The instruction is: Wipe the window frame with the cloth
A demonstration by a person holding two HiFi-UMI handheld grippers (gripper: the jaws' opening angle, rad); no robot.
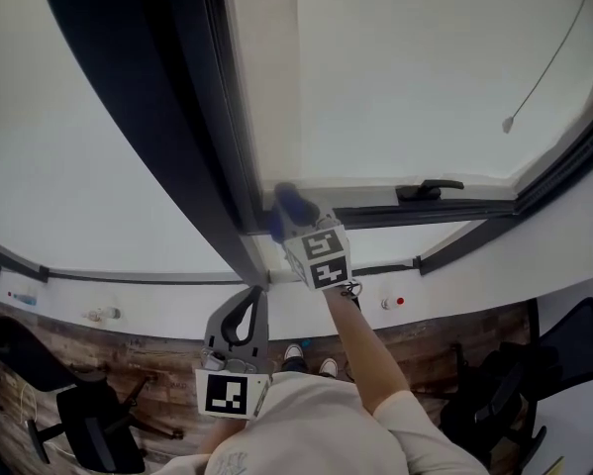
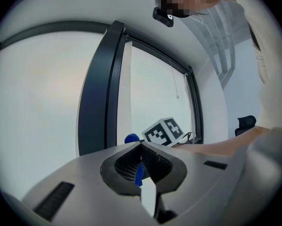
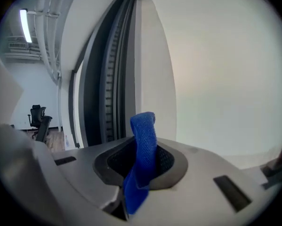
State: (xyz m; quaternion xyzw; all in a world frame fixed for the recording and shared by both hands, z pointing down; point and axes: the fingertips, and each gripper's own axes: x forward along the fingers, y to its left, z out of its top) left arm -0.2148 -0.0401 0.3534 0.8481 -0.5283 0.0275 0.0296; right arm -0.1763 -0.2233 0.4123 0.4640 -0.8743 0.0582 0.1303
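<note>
Nearest, the left hand-held gripper (image 1: 247, 303) hangs closed and empty, while the right hand-held gripper (image 1: 288, 228) pinches the blue cloth (image 3: 143, 135) at the window frame (image 1: 192, 137), whose length probably remains unwiped.

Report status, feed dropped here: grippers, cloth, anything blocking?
Right gripper shut on blue cloth, up at window frame. Left gripper shut, empty, low. Nothing blocking.

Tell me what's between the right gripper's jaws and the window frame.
Only the blue cloth, clamped in the right gripper and sticking out toward the dark window frame. Clearest in the right gripper view.
</note>
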